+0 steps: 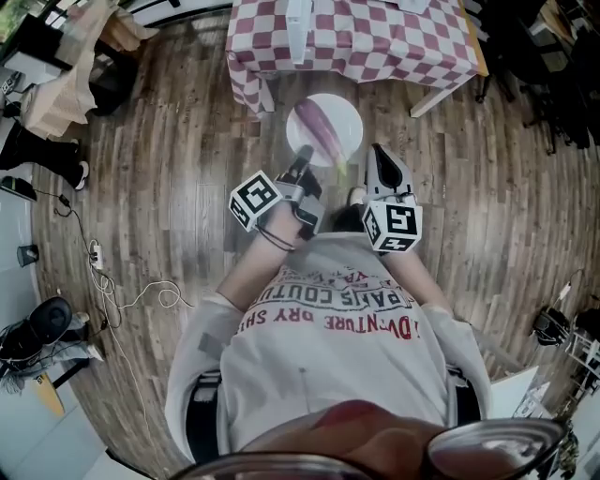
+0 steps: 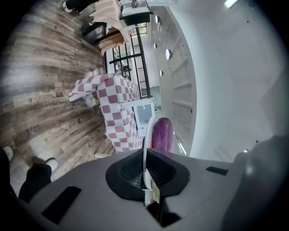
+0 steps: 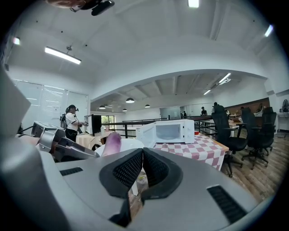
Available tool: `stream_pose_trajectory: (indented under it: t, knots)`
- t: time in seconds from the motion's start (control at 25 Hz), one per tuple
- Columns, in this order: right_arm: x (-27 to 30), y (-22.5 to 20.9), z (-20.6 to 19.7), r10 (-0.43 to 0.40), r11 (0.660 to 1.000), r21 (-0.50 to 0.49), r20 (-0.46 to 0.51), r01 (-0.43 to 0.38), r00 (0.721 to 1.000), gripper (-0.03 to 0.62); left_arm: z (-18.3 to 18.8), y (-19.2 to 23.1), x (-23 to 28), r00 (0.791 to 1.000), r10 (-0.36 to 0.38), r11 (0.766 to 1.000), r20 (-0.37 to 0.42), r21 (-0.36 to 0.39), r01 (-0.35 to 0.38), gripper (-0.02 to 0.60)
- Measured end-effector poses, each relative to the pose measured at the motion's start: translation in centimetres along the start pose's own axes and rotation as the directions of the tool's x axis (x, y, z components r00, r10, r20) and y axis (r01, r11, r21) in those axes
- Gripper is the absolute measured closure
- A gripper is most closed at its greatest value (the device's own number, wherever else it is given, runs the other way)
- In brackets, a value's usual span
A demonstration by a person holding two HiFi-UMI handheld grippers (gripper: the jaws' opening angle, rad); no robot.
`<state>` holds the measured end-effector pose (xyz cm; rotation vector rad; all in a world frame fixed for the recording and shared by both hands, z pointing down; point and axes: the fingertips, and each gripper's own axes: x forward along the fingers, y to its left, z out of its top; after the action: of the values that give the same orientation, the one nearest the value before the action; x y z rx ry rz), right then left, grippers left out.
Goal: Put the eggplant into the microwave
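Observation:
A purple eggplant (image 1: pixel 321 131) lies on a white plate (image 1: pixel 348 119) that I hold out in front of me over the wood floor. My left gripper (image 1: pixel 302 159) is shut on the plate's near-left rim (image 2: pixel 147 135); in the left gripper view the eggplant (image 2: pixel 162 134) rises just beyond the pads. My right gripper (image 1: pixel 373 156) is at the plate's near-right edge, its pads together with what looks like the white rim in the gap below them. A white microwave (image 3: pixel 170 131) with its door swung open stands ahead on the checkered table (image 3: pixel 201 146).
The checkered table (image 1: pixel 375 42) with the microwave (image 1: pixel 298 28) is straight ahead. Black office chairs (image 3: pixel 228 131) stand to the right of it. A person in a headset (image 3: pixel 72 122) stands far left. Cables (image 1: pixel 141 295) and gear lie on the floor at left.

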<state>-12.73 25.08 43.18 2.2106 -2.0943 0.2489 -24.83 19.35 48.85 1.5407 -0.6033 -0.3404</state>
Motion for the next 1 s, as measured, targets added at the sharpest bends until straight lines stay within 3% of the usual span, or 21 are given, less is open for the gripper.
stream_pose_trajectory:
  t: [0.52, 1.0]
  knots:
    - [11.1, -17.8, 4.9, 0.08, 0.996, -0.026, 0.004, -0.08, 0.997, 0.568, -1.9, -4.8, 19.6, 0.997, -0.002, 1.0, 0.077, -0.011, 0.003, 0.549]
    - [17.6, -25.9, 3.4, 0.099, 0.995, 0.026, -0.059, -0.098, 0.993, 0.568, -0.9, -3.9, 29.7, 0.991, 0.075, 0.997, 0.107, -0.044, -0.071, 0.549]
